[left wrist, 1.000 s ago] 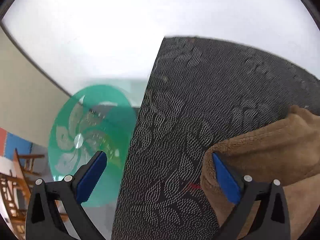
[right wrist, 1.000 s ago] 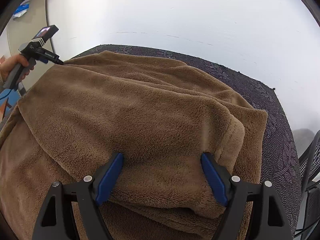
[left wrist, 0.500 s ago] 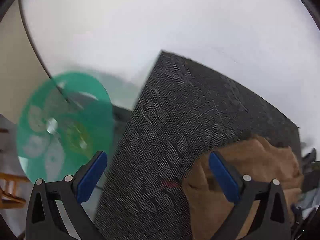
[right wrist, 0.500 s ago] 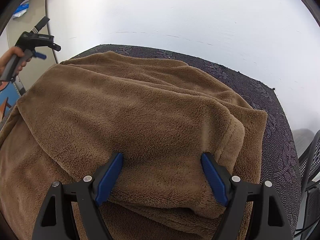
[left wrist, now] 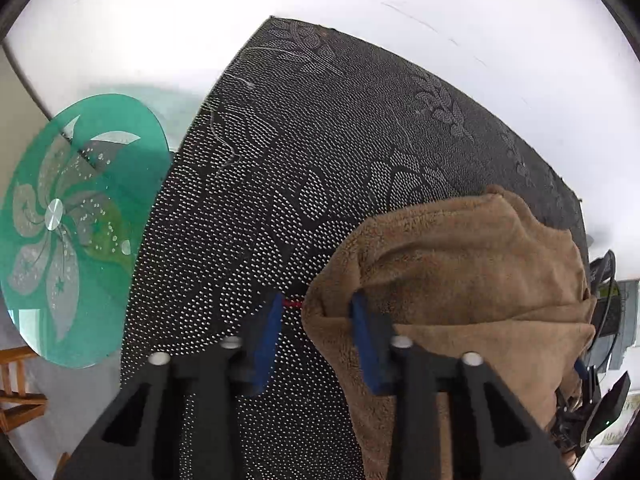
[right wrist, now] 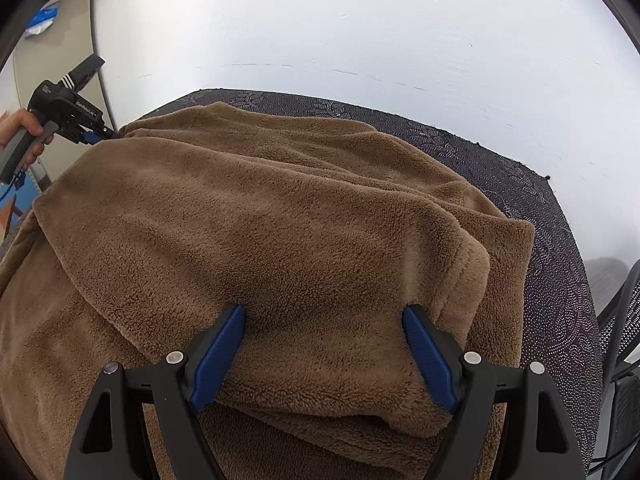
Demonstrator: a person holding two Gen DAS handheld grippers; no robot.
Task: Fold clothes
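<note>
The brown fleece garment (right wrist: 280, 248) lies in thick folded layers on a dark patterned cloth (left wrist: 320, 152) that covers the worktop. Its pile is soft and fuzzy, with a stitched hem at the right edge. It fills the space just in front of the right hand-held gripper (right wrist: 324, 344), whose blue fingers (right wrist: 218, 356) stand wide apart and rest on the top layer without pinching it.

The left hand-held gripper (left wrist: 316, 332) has just been closing at the far left corner of the garment. A fold of the edge is between its fingers, but I cannot tell whether both pads press on it. A hand (right wrist: 20, 132) holds its grey handle.

Left of this gripper, beyond the cloth edge, stands a green glass disc (left wrist: 76, 224) with a flower pattern. A white wall (right wrist: 360, 32) rises behind.
</note>
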